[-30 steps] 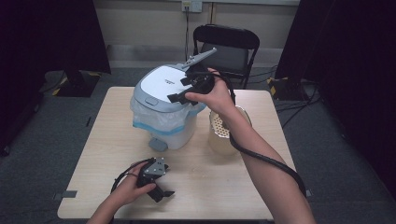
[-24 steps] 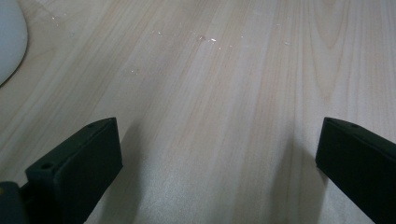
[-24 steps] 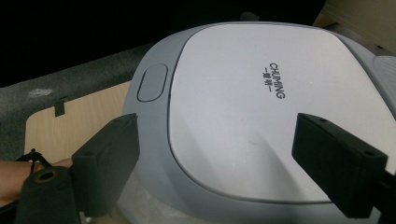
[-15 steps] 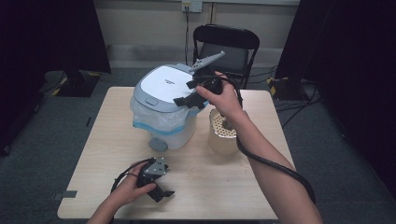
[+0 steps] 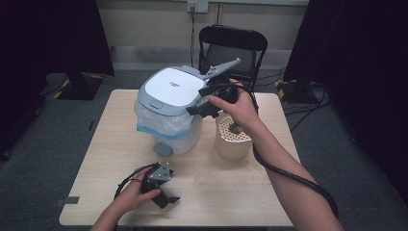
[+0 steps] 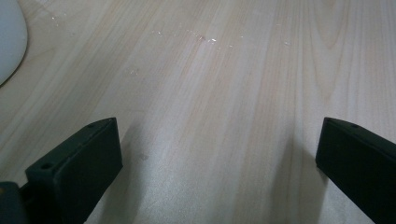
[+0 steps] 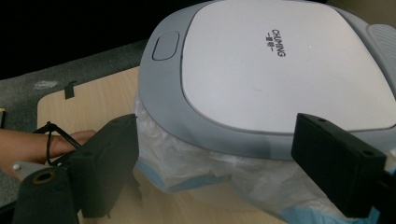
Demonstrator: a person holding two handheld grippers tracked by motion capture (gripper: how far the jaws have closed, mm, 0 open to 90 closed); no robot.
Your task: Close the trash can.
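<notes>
We see both tongs wide open, empty: left tongs (image 5: 162,192) on desk (image 5: 106,144), right tongs (image 5: 204,98) beside bin (image 5: 168,115), cup (image 5: 233,142) right.

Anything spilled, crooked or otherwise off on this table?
A scatter of pale crumbs or grains lies on the bare table in front of the perforated container; it looks like a small spill. The bin's plastic liner bunches unevenly from under its closed lid. Nothing looks damaged.

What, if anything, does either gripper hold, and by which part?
Nothing. The left gripper rests open on the table; the right gripper is open beside the bin.
</notes>
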